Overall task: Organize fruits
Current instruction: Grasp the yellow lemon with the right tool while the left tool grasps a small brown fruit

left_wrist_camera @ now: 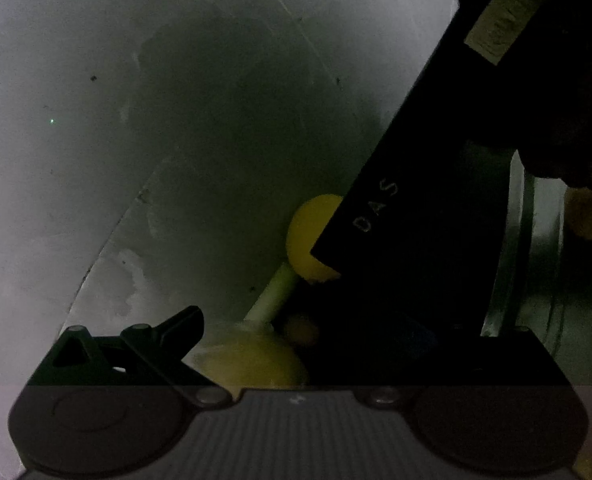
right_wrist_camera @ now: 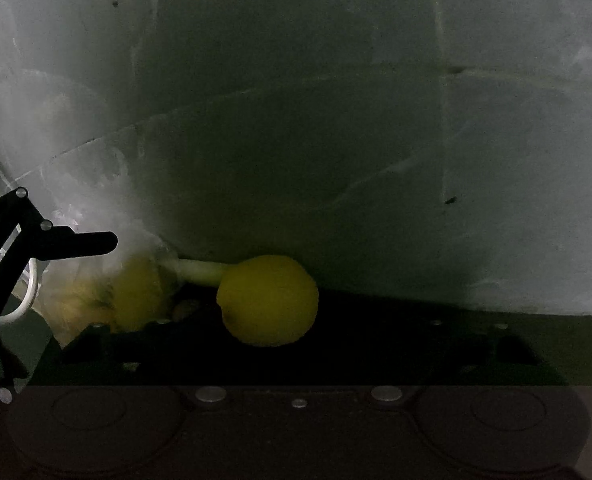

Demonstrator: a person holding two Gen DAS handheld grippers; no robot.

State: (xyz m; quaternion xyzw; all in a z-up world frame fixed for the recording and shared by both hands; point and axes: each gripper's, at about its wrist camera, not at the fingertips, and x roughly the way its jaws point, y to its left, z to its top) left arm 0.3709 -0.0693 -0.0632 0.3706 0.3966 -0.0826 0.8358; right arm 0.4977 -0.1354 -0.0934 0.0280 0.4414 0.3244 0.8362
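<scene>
Holding a round yellow fruit (right_wrist_camera: 268,300) just ahead of the right gripper (right_wrist_camera: 296,344), near a pale wall (right_wrist_camera: 336,120); jaw state cannot be told. The left gripper (left_wrist_camera: 296,360) is working beside a bagged yellow fruit (left_wrist_camera: 252,360), jaws likewise unclear. Judged step: transferring fruit; next, confirming grip.

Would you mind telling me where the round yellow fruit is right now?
In the right wrist view the round yellow fruit sits low at centre, against the pale wall, with a plastic bag of yellow fruit on its left.

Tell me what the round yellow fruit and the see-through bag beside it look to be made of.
Yellow fruit: matte, finely pebbled skin, citrus-like; real or plastic, the dim light leaves open. Bag: thin clear plastic film, judging by its crinkles, pale glints, and yellow shapes showing through.
</scene>
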